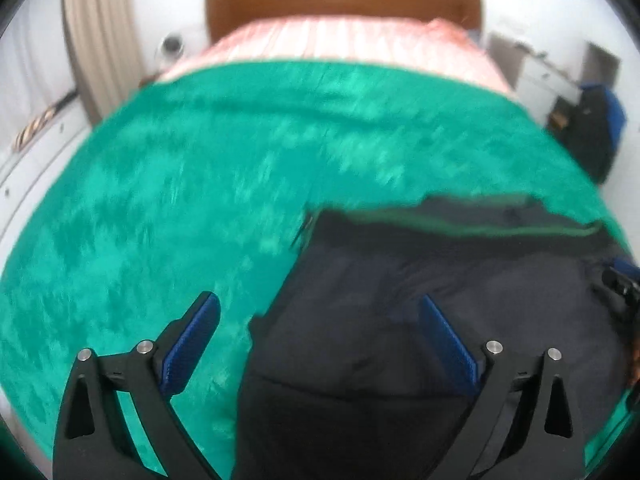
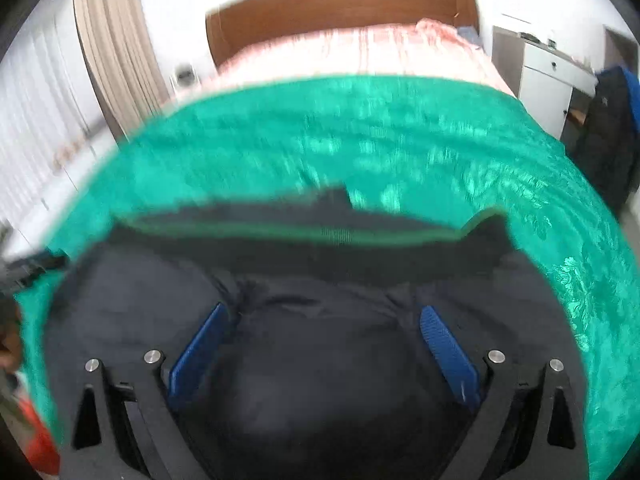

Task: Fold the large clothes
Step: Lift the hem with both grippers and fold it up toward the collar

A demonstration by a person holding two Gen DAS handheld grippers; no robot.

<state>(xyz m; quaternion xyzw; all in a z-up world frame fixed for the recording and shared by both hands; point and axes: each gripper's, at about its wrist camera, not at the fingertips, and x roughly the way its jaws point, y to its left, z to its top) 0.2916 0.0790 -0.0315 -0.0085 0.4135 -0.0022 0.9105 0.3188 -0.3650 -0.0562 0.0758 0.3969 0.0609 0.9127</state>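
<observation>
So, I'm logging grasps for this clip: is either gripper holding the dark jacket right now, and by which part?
Nothing is held. The left gripper and right gripper both hover open above the dark jacket, fingers spread apart, no fabric pinched.

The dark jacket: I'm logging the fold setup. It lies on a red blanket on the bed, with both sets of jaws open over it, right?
Not red. The dark jacket lies on a green blanket, as the right wrist view shows; both sets of jaws do stand open over it.

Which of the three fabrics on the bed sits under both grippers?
The dark jacket, trimmed with a green stripe. The green blanket lies beneath it, and the pink bedspread sits farther back by the headboard.
</observation>
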